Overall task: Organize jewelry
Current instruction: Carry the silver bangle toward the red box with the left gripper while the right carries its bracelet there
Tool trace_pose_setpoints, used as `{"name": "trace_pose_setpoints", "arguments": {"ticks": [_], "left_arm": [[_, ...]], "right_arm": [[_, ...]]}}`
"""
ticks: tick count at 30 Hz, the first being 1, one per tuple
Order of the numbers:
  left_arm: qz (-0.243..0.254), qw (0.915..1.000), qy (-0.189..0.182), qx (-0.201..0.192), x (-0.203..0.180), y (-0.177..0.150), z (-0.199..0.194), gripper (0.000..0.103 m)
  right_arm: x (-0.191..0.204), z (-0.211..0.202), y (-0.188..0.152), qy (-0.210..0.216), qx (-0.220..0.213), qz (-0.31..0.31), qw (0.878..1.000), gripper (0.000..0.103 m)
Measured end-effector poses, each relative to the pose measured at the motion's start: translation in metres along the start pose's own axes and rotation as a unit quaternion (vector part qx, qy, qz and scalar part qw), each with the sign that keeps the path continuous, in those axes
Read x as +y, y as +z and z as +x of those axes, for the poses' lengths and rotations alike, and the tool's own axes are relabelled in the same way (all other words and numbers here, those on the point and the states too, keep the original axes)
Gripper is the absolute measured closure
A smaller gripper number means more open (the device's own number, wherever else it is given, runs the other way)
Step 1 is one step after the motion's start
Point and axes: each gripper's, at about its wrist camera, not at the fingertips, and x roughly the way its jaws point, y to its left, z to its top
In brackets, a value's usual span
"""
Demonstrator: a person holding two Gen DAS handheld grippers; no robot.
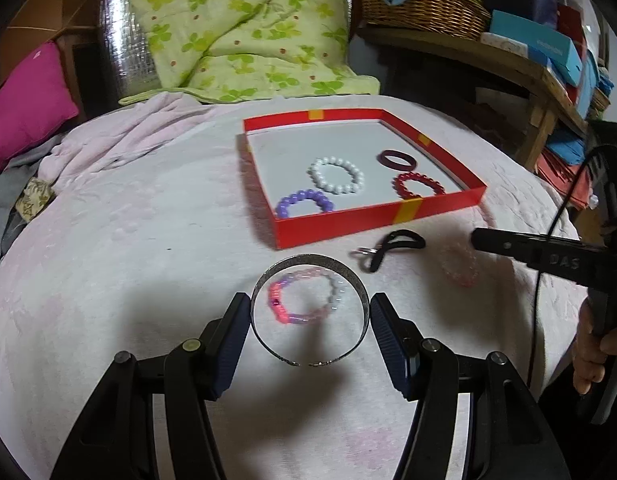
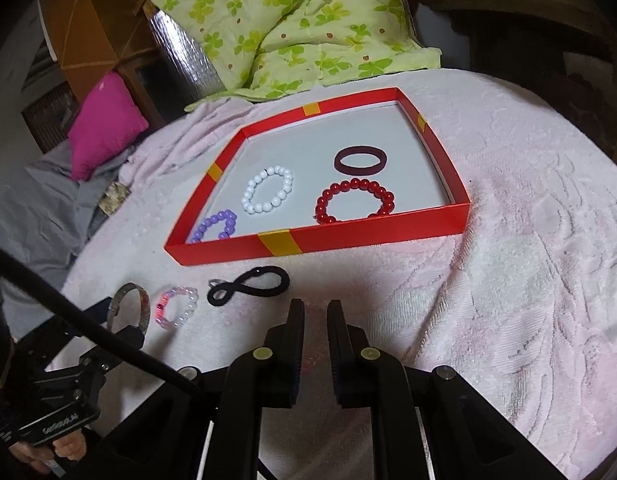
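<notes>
The left gripper (image 1: 310, 320) clamps a silver cuff (image 1: 310, 268) by its sides, lifted above the pink towel (image 1: 148, 280). Under it lies a pastel bracelet (image 2: 176, 308); a black cord (image 2: 248, 286) lies at that bracelet's 3 o'clock. The red tray (image 2: 348, 236), at 12 o'clock from both grippers, holds white (image 2: 268, 194), purple (image 2: 214, 226) and red (image 2: 354, 200) bracelets and a dark bangle (image 2: 360, 160). The right gripper (image 2: 315, 312) is nearly closed, pads apart, holding nothing.

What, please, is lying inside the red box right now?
Inside the red box lie four pieces: a white bead bracelet, a red bead bracelet, a dark maroon bangle, and a purple bead bracelet partly covered by the front wall.
</notes>
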Motion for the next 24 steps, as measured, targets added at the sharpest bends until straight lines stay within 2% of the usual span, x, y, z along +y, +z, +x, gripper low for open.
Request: {"name": "trace_pose_setpoints", "arguments": {"ticks": [11,20,24], "left_arm": [[-0.016,0.9994,0.026,-0.017,0.013,0.008,-0.003,0.04],[0.001,0.9961,0.047,-0.074,0.0,0.018,-0.019,0.04],[0.016,0.9941,0.064,-0.087,-0.009,0.021,-0.021,0.04]], "right_arm": [[-0.028,-0.018,0.007,0.022,-0.031,0.048,0.998,0.09],[-0.02,-0.026,0.018,0.063,-0.052,0.075,0.994,0.09],[-0.014,-0.035,0.02,0.074,-0.059,0.074,0.993,0.09]]}}
